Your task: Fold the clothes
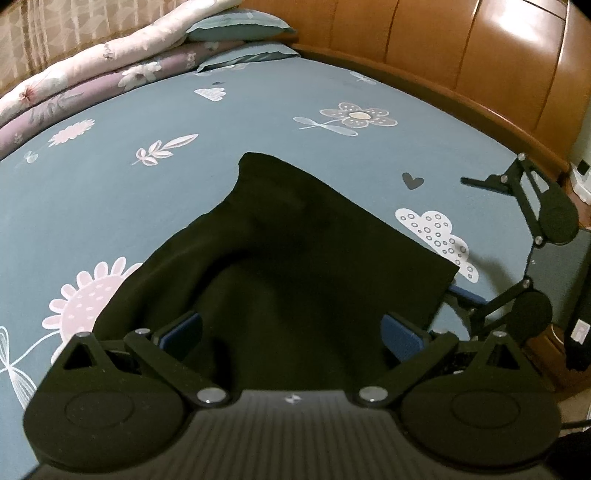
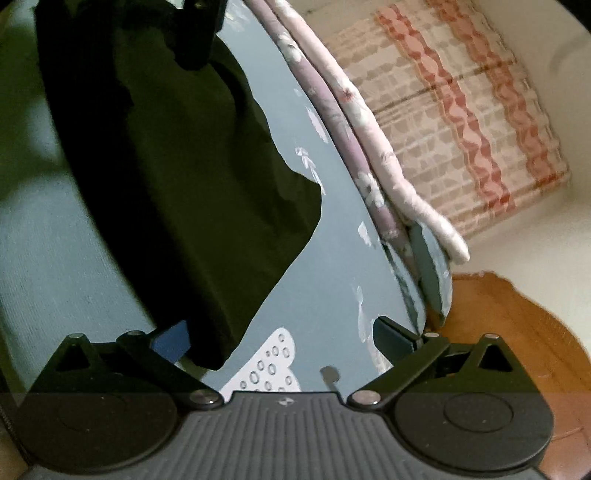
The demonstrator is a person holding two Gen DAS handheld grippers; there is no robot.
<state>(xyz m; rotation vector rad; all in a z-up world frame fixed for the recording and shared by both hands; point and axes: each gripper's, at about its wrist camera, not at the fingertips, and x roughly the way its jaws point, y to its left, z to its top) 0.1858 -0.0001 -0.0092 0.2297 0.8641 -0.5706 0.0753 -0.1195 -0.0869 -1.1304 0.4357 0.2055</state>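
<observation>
Dim indoor light, fisheye-warped, blurred edges

A bed [image 1: 258,110] in a blue-grey sheet printed with flowers and clouds fills the room. A rolled quilt [image 1: 92,66] (pink over mauve) lies along its far edge beside two pillows [image 1: 240,27]. A glossy wooden headboard [image 1: 461,48] curves behind; patterned curtains [image 2: 461,122] hang beyond.

One black garment [image 1: 295,258], two pillows [image 1: 240,26].

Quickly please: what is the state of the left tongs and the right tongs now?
Left tongs: open wide, the black garment lies between the fingers, not clamped.
Right tongs: open, holding nothing; garment edge near one finger.
</observation>
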